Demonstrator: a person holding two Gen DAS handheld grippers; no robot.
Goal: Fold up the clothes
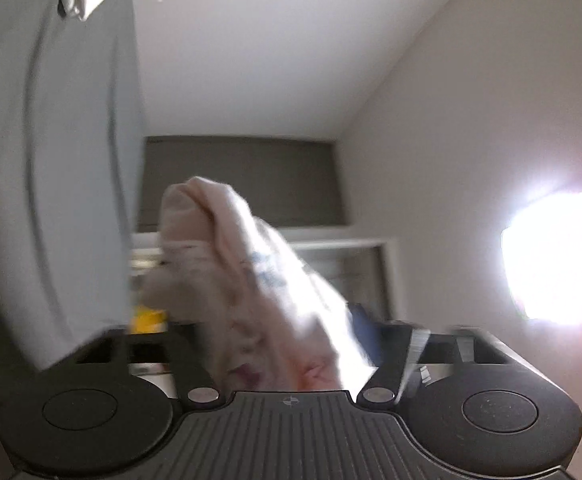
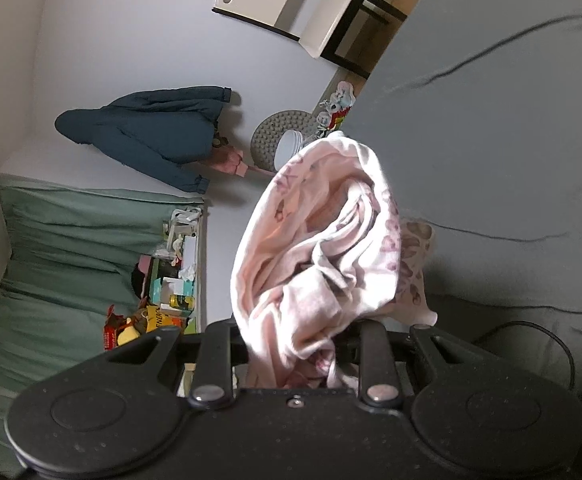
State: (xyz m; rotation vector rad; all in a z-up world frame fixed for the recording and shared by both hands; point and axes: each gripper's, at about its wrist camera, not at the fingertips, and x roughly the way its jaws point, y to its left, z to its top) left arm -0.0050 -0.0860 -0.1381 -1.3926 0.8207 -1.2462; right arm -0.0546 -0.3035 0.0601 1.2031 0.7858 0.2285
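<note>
Cloth, a soft, limp pink garment (image 2: 315,248), hangs bunched above the grey bed (image 2: 491,120), clamped in both grippers' fingers; regrip at a hem.

I can read one thing only: "ENER" in dark capitals on a yellow packet (image 2: 158,315) among the clutter in the right wrist view. Blue print on the garment (image 1: 267,268) is too blurred.

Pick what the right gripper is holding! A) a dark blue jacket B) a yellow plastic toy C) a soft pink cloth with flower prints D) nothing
C: in the right wrist view the soft pink cloth with flower prints bunches up between the right gripper fingers, which are closed on it, above the grey bed sheet.
</note>
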